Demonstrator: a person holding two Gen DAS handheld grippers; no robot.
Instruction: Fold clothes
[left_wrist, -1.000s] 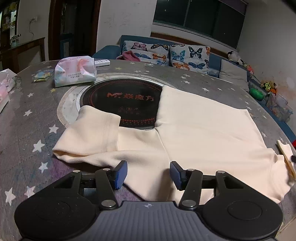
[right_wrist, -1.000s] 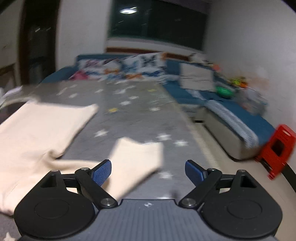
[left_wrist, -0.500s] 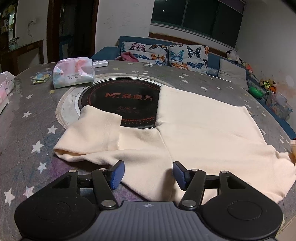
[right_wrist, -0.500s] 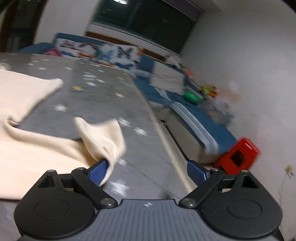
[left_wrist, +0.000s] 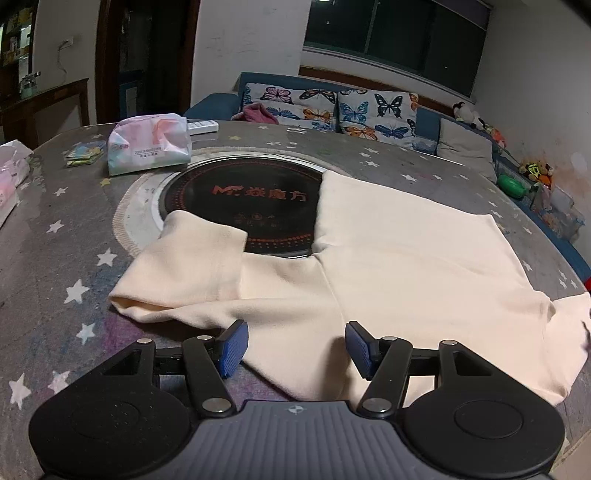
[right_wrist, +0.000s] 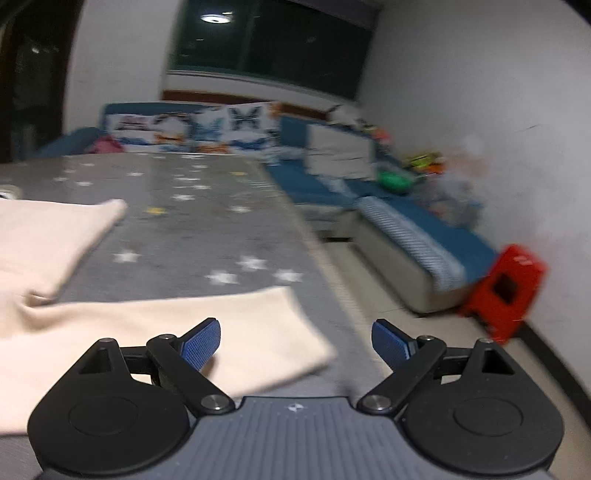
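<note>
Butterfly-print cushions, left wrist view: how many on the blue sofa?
2. One butterfly-print cushion sits at the sofa's left, the second right beside it. A plain grey cushion lies further right; more could be hidden outside the frame.

Two matching handheld grippers
Left gripper (left_wrist: 296, 347) and right gripper (right_wrist: 295, 343): black linkages, silver screws, blue ribbed pads, grey ridged body
</note>
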